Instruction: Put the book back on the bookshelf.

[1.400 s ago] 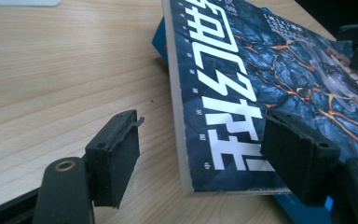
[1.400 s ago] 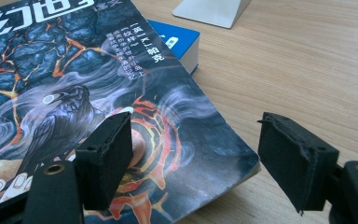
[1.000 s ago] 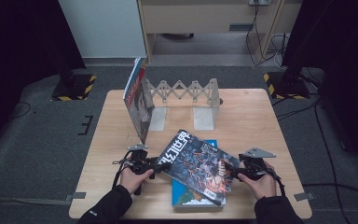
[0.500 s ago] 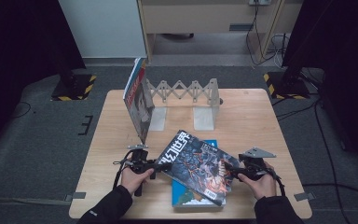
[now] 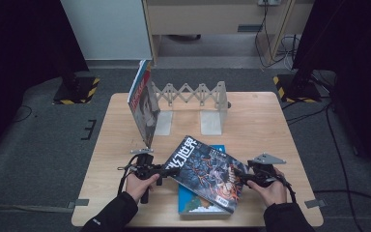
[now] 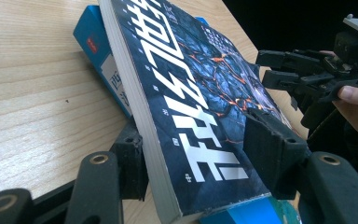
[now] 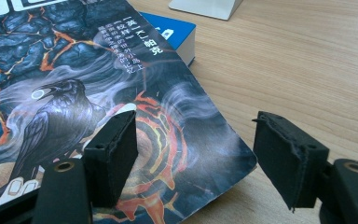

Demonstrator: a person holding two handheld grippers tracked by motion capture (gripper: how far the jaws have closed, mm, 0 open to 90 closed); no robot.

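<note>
L gripper (image 5: 166, 170) jaws have just been closing and clamp the dark magazine (image 5: 205, 171) at its spine edge. R gripper (image 5: 244, 178) jaws closing too, not yet pressing its corner. Magazine tilted atop blue book (image 5: 193, 200) on surface (image 5: 261, 125).

- Light wooden worktop (image 5: 265, 121), rectangular, on a grey floor (image 5: 43, 145).
- Folding metal book rack (image 5: 193, 104) stands near its far edge, one book (image 5: 142, 108) upright at its left end.
- Blue book (image 5: 193, 203) lies flat near the front edge.
</note>
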